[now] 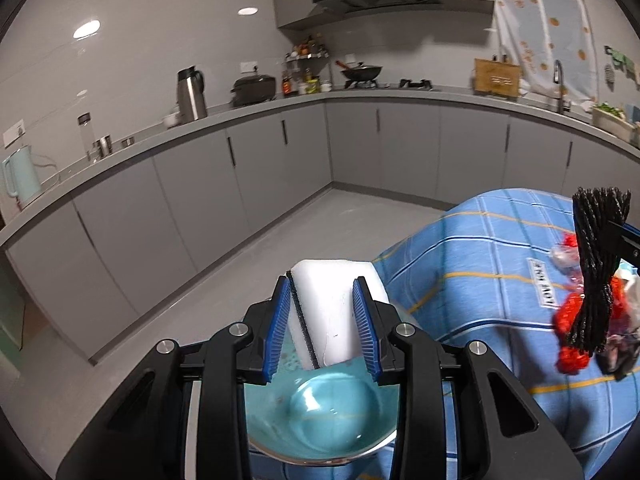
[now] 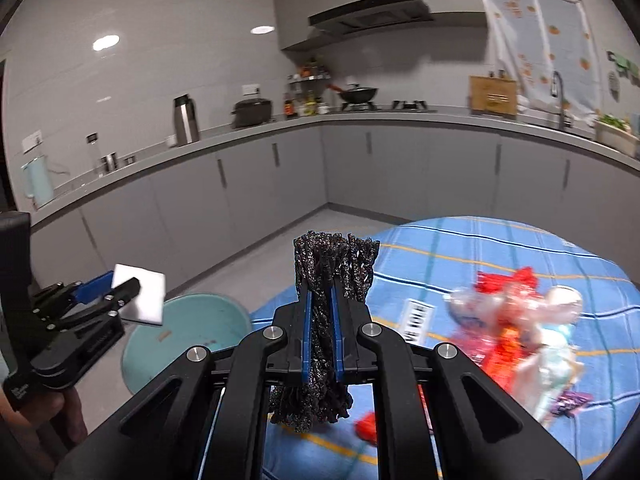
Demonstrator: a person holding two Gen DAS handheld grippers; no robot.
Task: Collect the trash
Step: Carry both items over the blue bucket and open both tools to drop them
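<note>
The left claw (image 1: 325, 322) grips a white foam block (image 1: 334, 312) between its blue ribbed fingers (image 1: 279, 332), holding it above a round teal bowl (image 1: 320, 420) at the edge of the worktop covered in a blue checked cloth (image 1: 472, 264). The right claw (image 2: 320, 334) is clamped on a black twisted mesh bundle (image 2: 332, 272), lifted over the cloth. Red and clear crumpled wrappers (image 2: 516, 328) lie on the cloth to the right, blurred.

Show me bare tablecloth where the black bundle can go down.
Free: the blue checked tablecloth on the far side, beyond the wrapper pile, and the strip between the teal basin and the white label. Crowded: the wrapper pile on the right.
</note>
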